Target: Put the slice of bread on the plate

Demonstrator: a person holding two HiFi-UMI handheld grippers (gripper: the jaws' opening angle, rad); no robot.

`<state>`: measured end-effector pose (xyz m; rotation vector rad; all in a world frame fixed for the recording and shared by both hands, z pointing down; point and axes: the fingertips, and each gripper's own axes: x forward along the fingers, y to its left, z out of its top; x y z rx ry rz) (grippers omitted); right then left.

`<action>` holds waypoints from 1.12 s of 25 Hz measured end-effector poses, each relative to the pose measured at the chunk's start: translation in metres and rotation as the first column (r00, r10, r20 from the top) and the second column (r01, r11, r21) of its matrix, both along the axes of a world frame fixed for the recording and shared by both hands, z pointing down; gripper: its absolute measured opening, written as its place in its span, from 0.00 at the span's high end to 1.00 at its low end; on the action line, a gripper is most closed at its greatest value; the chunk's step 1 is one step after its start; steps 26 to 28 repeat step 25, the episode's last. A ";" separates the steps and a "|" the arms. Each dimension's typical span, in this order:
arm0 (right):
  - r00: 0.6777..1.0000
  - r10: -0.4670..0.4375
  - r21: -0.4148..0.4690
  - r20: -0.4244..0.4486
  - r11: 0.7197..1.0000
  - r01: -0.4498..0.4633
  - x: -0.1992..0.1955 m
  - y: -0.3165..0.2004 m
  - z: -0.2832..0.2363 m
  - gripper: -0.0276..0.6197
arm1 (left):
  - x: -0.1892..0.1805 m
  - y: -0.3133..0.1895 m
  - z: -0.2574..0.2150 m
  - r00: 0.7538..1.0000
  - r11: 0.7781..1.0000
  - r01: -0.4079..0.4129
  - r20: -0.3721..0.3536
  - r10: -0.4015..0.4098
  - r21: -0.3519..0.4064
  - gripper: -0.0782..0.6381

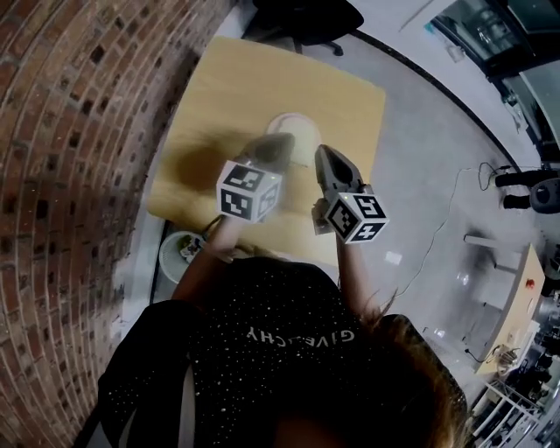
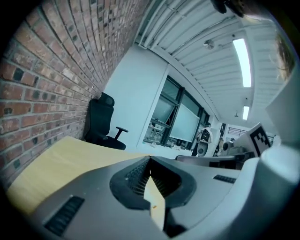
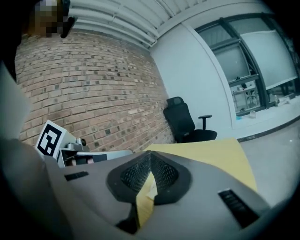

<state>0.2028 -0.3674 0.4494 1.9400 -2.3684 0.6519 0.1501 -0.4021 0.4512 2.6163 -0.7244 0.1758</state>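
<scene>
In the head view a pale round plate lies on the wooden table, partly hidden behind my left gripper. The picture is too blurred to tell a bread slice on the plate. My right gripper hangs just right of the plate, above the table. Both grippers point almost level, towards the far end of the room. In the left gripper view the left gripper is shut and holds nothing. The right gripper is likewise shut and empty in its own view. Neither gripper view shows the plate.
A brick wall runs along the table's left side. A black office chair stands at the table's far end. A white round object sits on the floor by the near left corner. A cable trails over the grey floor to the right.
</scene>
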 end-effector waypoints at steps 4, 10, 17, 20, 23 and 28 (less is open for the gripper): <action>0.997 0.056 0.037 -0.045 0.998 -0.054 0.006 0.008 -0.006 0.94 | 0.008 0.011 -0.003 0.999 1.000 -0.015 0.029 0.014 0.028 0.88; 0.995 0.089 0.064 -0.047 0.994 -0.086 0.016 0.015 -0.015 0.94 | 0.019 0.024 -0.008 0.998 0.998 -0.039 0.048 0.037 0.045 0.88; 0.996 0.076 0.072 -0.037 0.995 -0.074 0.014 0.016 -0.022 0.94 | 0.013 0.021 -0.013 0.999 0.998 -0.007 0.053 0.003 0.065 0.88; 0.996 0.068 0.076 -0.051 0.995 -0.064 0.015 0.016 -0.022 0.94 | 0.013 0.020 -0.013 0.998 0.998 0.003 0.059 -0.007 0.068 0.88; 0.996 0.066 0.076 -0.051 0.995 -0.062 0.017 0.017 -0.023 0.94 | 0.015 0.020 -0.013 0.998 0.998 0.003 0.061 -0.007 0.069 0.88; 0.997 0.065 0.075 -0.051 0.995 -0.061 0.017 0.017 -0.023 0.94 | 0.015 0.021 -0.013 0.998 0.997 0.003 0.066 -0.007 0.072 0.88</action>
